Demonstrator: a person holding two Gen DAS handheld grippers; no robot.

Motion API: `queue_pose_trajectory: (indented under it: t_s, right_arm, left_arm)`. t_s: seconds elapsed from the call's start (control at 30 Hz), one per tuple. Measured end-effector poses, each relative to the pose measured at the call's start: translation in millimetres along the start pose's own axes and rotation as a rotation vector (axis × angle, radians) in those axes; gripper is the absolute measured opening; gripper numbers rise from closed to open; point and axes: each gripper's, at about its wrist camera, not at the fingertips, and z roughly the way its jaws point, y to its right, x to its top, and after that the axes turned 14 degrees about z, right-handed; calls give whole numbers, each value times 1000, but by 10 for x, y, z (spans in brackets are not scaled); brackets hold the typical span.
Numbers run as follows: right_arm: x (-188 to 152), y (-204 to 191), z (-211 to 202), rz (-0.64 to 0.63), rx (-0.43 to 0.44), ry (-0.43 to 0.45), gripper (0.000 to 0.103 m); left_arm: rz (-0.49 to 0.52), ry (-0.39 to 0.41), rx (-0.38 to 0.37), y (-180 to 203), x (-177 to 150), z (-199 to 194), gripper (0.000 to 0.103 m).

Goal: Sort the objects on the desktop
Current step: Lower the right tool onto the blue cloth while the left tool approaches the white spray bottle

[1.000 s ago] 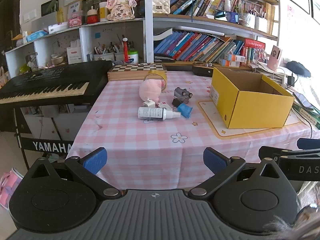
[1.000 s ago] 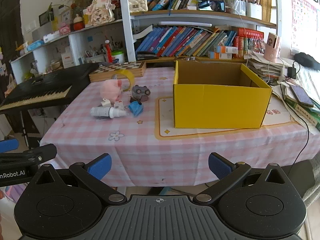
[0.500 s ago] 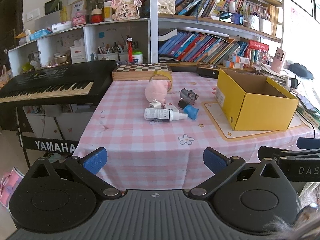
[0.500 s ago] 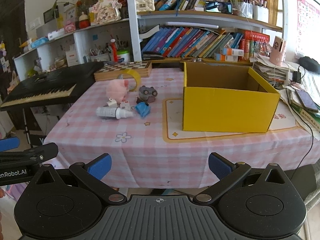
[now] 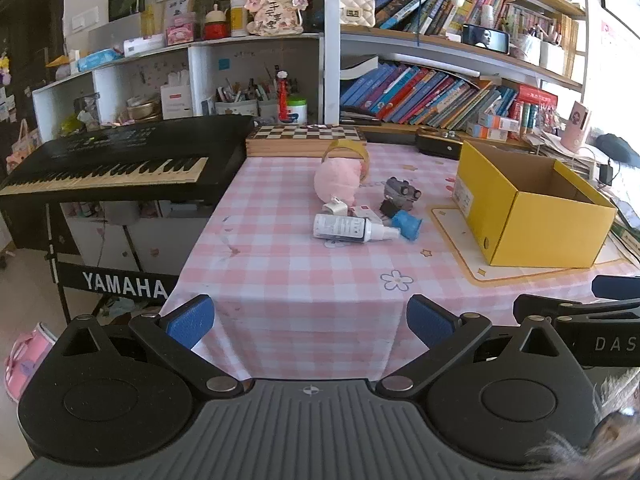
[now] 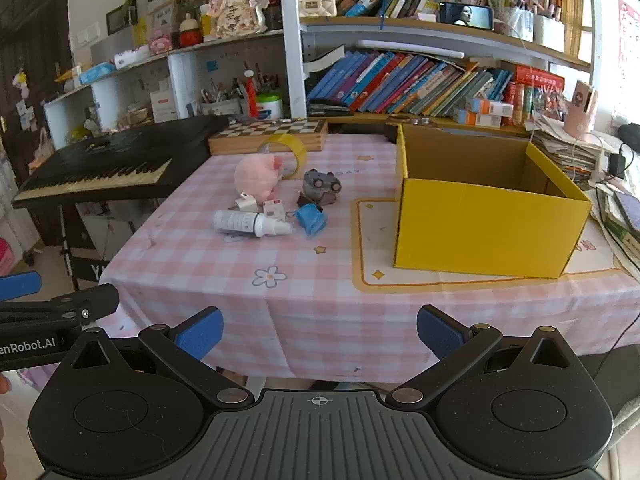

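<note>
A small heap of objects lies mid-table on the pink checked cloth: a pink plush toy (image 5: pixel 337 182) (image 6: pixel 256 178), a yellow tape roll (image 5: pixel 347 150) (image 6: pixel 289 147) behind it, a grey toy (image 5: pixel 400 193) (image 6: pixel 320 186), a white spray bottle (image 5: pixel 352 228) (image 6: pixel 248 223) on its side and a blue crumpled piece (image 5: pixel 407 224) (image 6: pixel 311 218). An open, empty yellow box (image 5: pixel 528 204) (image 6: pixel 484 208) stands to their right. My left gripper (image 5: pixel 310 320) and right gripper (image 6: pixel 318 330) both hover open before the table's front edge, holding nothing.
A black keyboard (image 5: pixel 112 160) on a stand flanks the table's left side. A chessboard box (image 5: pixel 306 138) lies at the table's back edge, with bookshelves (image 5: pixel 440 96) behind. Papers, a cable and a phone crowd the right side (image 6: pixel 616 200).
Both grippers have drifted back slightly and shifted view; the table objects appear a little farther and more centred. Nothing on the table moved, and both grippers stayed open.
</note>
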Motion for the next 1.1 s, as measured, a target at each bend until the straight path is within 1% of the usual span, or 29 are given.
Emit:
queue_pose_trajectory:
  t_s: [0.23,0.47,0.63,0.7,0.83,0.97,1.1]
  right_arm:
    - [36,-23,104,-12,12,-17,103]
    - [147,-37,282,-24,18,-29,103]
    - [261,-31,397,-27,21,-15,103]
    - [300,-36,470,-36,25,-26,98]
    - [382,-53,603,-54,33,-33,95]
    - [458,-68,738,-70,35,-41,85]
    - [545,-77,885,-76,40,-51,78]
  left_arm:
    - [-10,-16,7,-18,15,109,103]
    - [-6,-32,5,-20,84,294,103]
    - [-16,-54,-2,-38,139,474,103]
    - [-18,-59,-2,-40,169,551,103]
    - [-19,-72,-4,-36,232,705,103]
    - [-14,-71,-20,-31,296,849,103]
    - [-8,-62,-27,-27,378,992,103]
